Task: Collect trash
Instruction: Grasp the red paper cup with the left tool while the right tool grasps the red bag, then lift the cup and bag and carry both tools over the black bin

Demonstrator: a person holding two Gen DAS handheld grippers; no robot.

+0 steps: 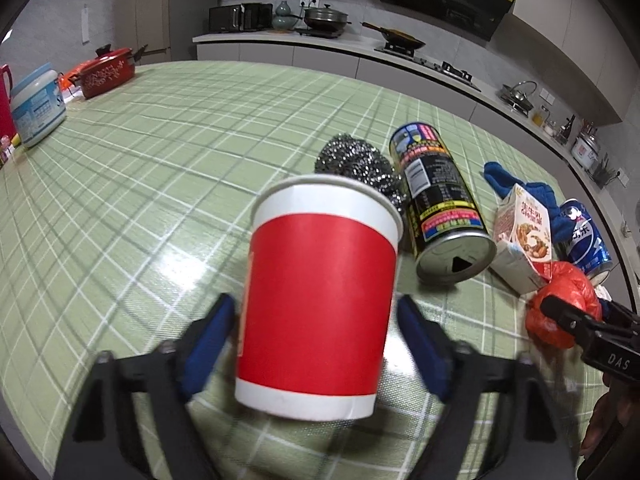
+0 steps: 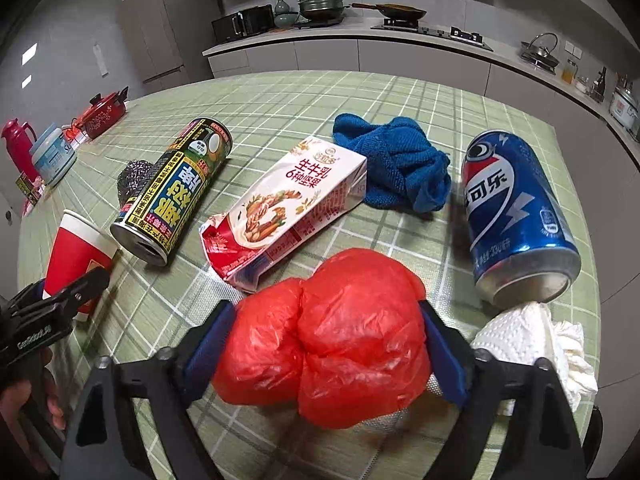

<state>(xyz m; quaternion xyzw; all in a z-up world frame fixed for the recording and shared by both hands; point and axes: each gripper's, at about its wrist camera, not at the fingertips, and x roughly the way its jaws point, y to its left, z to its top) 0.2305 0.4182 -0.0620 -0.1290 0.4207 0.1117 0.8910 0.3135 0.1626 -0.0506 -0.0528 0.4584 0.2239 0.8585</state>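
Note:
My left gripper (image 1: 316, 316) has its blue pads on both sides of a red and white paper cup (image 1: 320, 300), gripping it; the cup also shows in the right wrist view (image 2: 78, 248). My right gripper (image 2: 324, 324) is closed on a crumpled red plastic bag (image 2: 332, 340), which also shows in the left wrist view (image 1: 564, 300). On the green checked tablecloth lie a black and yellow can (image 2: 176, 188), a milk carton (image 2: 284, 208), a blue Pepsi can (image 2: 516, 216) and a white paper towel (image 2: 532, 344).
A blue cloth (image 2: 400, 164) and a steel scourer (image 1: 356, 164) lie behind the trash. A red pot (image 1: 106, 72), a white tub (image 1: 38, 104) and a red jug (image 2: 18, 148) stand at the table's far left. A kitchen counter (image 2: 360, 36) runs behind.

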